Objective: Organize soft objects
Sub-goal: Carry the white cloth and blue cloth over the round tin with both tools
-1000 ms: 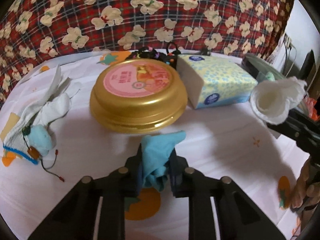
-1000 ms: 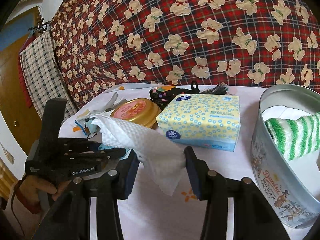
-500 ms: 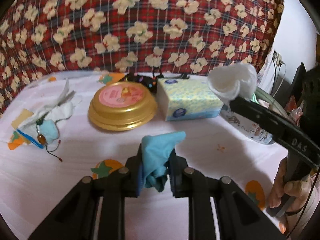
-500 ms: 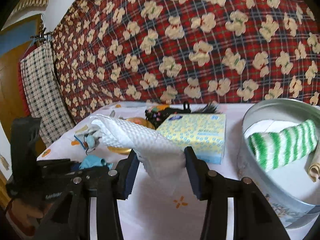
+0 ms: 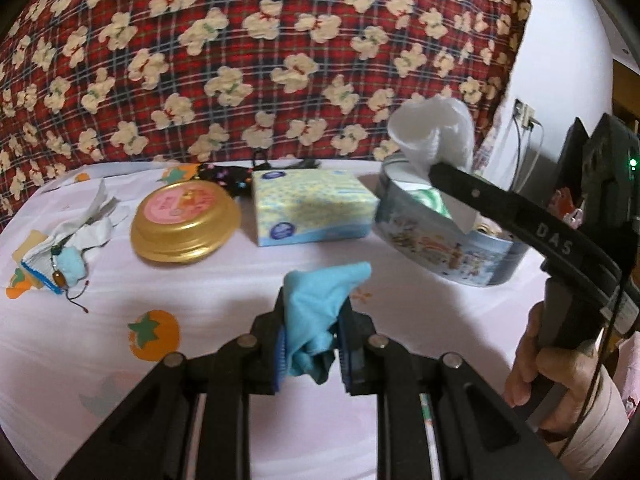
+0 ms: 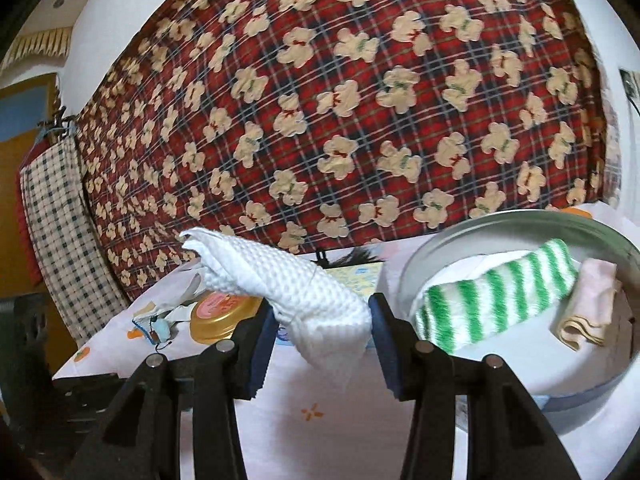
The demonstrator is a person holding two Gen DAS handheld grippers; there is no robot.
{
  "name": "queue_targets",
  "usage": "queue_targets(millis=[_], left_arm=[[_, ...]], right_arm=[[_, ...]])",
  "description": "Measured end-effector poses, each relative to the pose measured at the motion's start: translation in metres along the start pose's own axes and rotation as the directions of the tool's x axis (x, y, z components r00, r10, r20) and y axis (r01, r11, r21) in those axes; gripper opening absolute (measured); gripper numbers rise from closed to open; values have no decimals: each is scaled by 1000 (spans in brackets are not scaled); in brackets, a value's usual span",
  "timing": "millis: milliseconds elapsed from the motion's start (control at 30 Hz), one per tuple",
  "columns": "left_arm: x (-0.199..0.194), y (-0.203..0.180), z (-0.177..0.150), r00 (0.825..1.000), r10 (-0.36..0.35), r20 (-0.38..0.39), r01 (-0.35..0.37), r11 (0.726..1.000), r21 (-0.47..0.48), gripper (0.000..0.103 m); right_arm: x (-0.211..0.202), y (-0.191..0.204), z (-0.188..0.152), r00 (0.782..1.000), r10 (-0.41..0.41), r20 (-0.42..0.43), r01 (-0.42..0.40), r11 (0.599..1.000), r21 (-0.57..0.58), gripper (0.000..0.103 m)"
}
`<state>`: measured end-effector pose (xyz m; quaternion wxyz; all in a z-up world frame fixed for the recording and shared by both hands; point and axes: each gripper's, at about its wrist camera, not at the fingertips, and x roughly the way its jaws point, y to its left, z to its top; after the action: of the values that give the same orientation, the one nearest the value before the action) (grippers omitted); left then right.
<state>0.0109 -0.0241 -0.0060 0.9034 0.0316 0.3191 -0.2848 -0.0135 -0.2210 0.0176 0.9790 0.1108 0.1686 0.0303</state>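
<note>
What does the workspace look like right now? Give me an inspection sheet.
Surface: white tablecloth with orange fruit prints.
Job's things: blue cloth and white waffle cloth both gripped; round tin holds a green-striped cloth and a folded pink cloth.
Clutter: gold lid, tissue pack, heap of small cloths, dark hair ties.
Grippers: left gripper shut on blue cloth; right gripper shut on white waffle cloth beside the tin.
Cables: wall plugs, thin cords.
Surroundings: red plaid bear-print fabric.
</note>
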Motion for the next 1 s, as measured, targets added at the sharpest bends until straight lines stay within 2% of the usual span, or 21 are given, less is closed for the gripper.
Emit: queue_targets(millis=[500,767,1000], left_arm=[[-6,-20,-2,1000,-12,-1,12,1000,22,18],[-12,-25,5,999,-31,28,30,999,17,18],[-6,-47,19,997,-56,48,53,997,56,18]], right_arm=[[-29,-31,-5,999,-42,16,41,996,77,48],[-56,-49,7,993,-95,64,90,992,88,48],[-74,-77,16,983,-160,92,149,982,115,48]])
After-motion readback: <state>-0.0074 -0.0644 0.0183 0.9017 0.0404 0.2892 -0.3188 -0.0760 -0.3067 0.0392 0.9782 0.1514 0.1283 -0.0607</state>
